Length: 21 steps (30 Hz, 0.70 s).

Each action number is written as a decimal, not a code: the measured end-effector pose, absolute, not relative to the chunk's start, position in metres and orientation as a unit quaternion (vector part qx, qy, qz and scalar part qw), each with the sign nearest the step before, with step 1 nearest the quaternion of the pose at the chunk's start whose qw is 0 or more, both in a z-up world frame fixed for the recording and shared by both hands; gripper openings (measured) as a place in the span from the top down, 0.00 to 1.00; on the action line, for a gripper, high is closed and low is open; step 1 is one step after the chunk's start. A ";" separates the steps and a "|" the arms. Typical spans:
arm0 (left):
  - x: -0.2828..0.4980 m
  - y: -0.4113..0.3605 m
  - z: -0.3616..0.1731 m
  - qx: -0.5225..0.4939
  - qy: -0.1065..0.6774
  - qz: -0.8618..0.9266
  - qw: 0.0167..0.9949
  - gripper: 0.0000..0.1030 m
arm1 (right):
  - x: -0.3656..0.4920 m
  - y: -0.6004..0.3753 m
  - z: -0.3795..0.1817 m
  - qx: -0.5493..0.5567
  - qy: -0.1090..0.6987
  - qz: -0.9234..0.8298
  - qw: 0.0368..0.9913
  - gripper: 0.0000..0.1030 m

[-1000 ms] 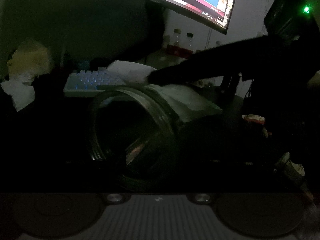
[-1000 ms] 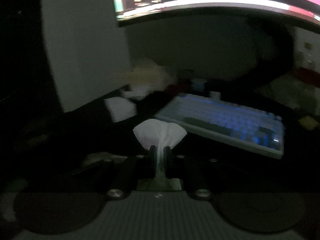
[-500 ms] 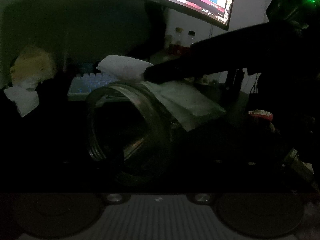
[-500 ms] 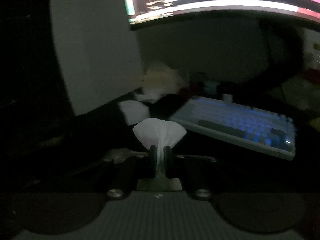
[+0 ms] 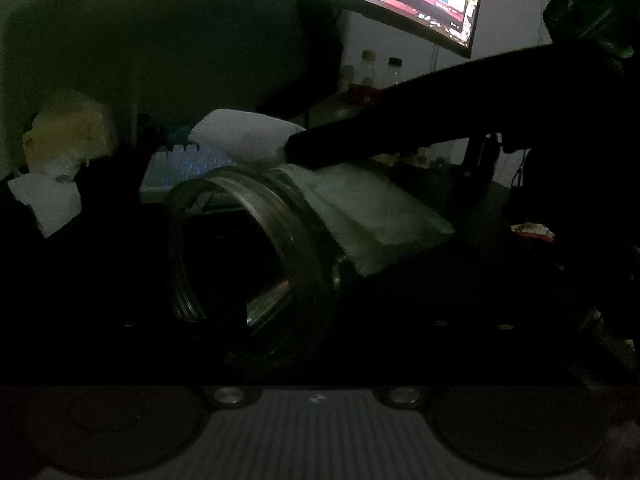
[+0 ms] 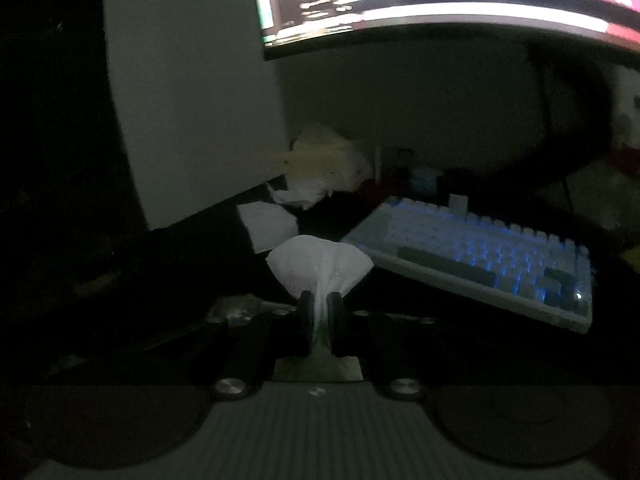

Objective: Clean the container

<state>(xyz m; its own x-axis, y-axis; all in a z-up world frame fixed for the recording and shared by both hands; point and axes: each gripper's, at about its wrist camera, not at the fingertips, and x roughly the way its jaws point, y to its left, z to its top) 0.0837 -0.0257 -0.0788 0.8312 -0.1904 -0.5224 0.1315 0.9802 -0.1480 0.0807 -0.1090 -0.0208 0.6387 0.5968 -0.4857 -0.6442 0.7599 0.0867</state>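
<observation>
A clear glass jar (image 5: 280,240) with a threaded mouth lies on its side in my left gripper (image 5: 288,320), mouth turned to the left; the fingers are lost in the dark around it. My right gripper (image 6: 320,312) is shut on a white tissue (image 6: 320,260) that fans out above the fingertips. In the left wrist view the right gripper's dark fingers (image 5: 320,148) hold that tissue (image 5: 240,132) just above the jar's upper rim.
A backlit keyboard (image 6: 500,256) lies on the dark desk under a curved monitor (image 6: 440,4). Crumpled tissues (image 5: 52,200) and a yellowish bag (image 5: 72,128) sit at the left. Bottles (image 5: 368,72) stand at the back right. The room is very dark.
The tissue in my right gripper has risen from beside the jar's neck to above its rim. The jar has tilted slightly, its mouth facing more to the left.
</observation>
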 end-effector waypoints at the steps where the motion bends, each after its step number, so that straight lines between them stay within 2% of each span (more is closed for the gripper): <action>1: 0.084 -0.025 -0.078 -0.053 0.279 -0.083 0.955 0.28 | 0.084 -0.110 -0.021 -0.047 0.252 0.335 0.907 0.90; 7: 0.103 -0.023 -0.076 -0.056 0.284 -0.073 0.954 0.28 | 0.104 -0.120 -0.025 -0.037 0.264 0.248 0.931 0.90; 14: 0.124 -0.028 -0.078 -0.064 0.289 -0.065 0.953 0.28 | 0.088 -0.108 -0.018 -0.044 0.261 0.342 0.902 0.90; 21: 0.143 -0.039 -0.076 -0.055 0.280 -0.057 0.957 0.28 | 0.111 -0.124 -0.027 -0.041 0.255 0.231 0.938 0.91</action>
